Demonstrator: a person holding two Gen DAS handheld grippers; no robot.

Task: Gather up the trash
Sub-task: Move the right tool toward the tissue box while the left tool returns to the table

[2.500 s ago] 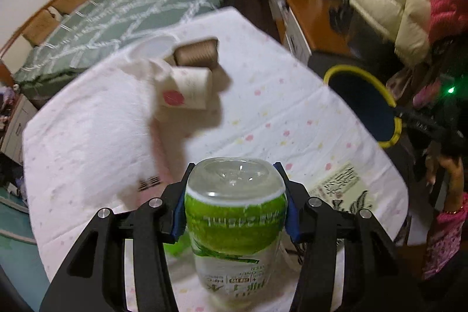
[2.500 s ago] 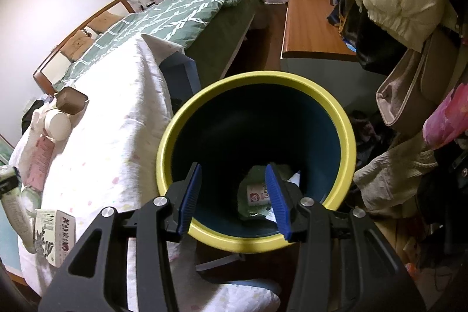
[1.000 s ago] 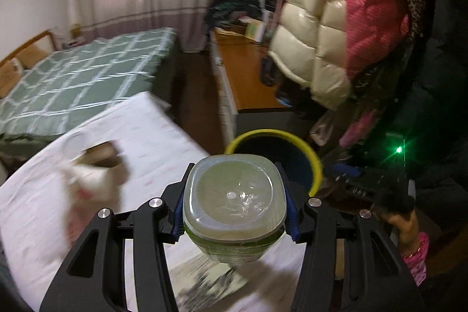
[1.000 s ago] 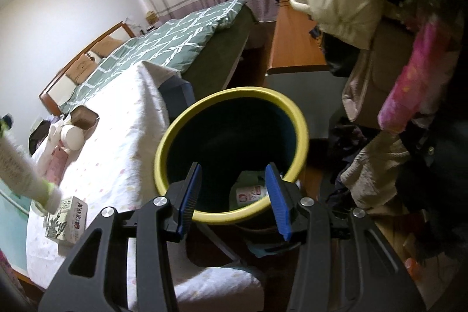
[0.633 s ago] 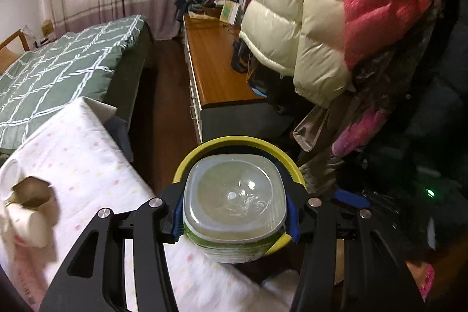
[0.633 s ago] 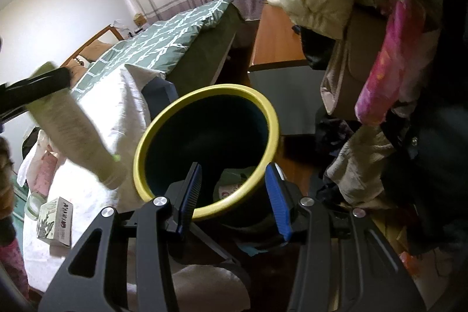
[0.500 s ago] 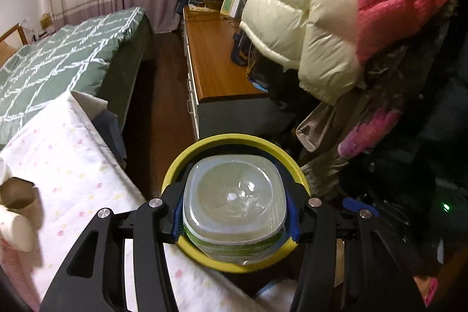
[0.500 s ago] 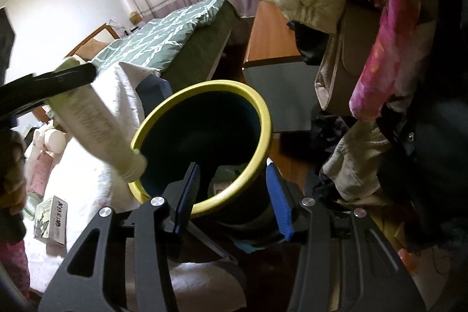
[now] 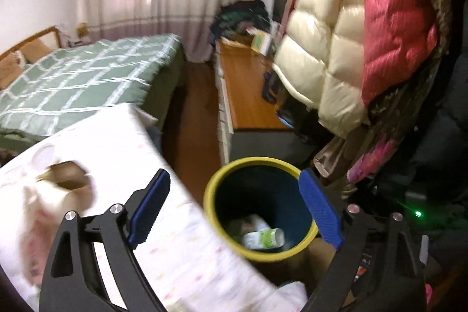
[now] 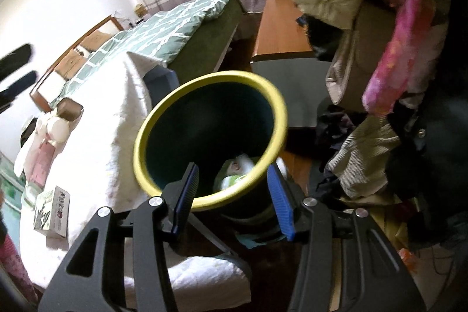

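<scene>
Trash bin (image 9: 280,252), yellow rim, dark inside — item 1, left wrist view. Sits just ahead of and below our left gripper (image 9: 234,212), framed between its blue pads (image 9: 149,208). Jaws have just been opening; now spread wide, nothing between them. Green-label bottle (image 9: 263,237) lies on its side at the bin's bottom w/ other scraps, so we judge the drop is done. Gripper is over the bin mouth because that's where a release lands inside rather than on the floor. Left of the gripper: table w/ white dotted cloth (image 9: 122,148), blurred paper cups (image 9: 63,180) on it, likely next pickups.

Item 2, right wrist view. Same bin (image 10: 204,202), near rim just ahead of our right gripper (image 10: 231,193). Jaws stand half apart w/ the bin's near wall between them; pads hidden from clear read, so we can't tell if they press the bin or just straddle it. Bin looks tilted toward the table, prob. held so to present its mouth to the other hand. Inside: green-white trash (image 10: 234,174). Far left of the gripper: small printed carton (image 10: 52,212) and cups (image 10: 63,122) on the cloth, well apart from the bin, not yet collected.
</scene>
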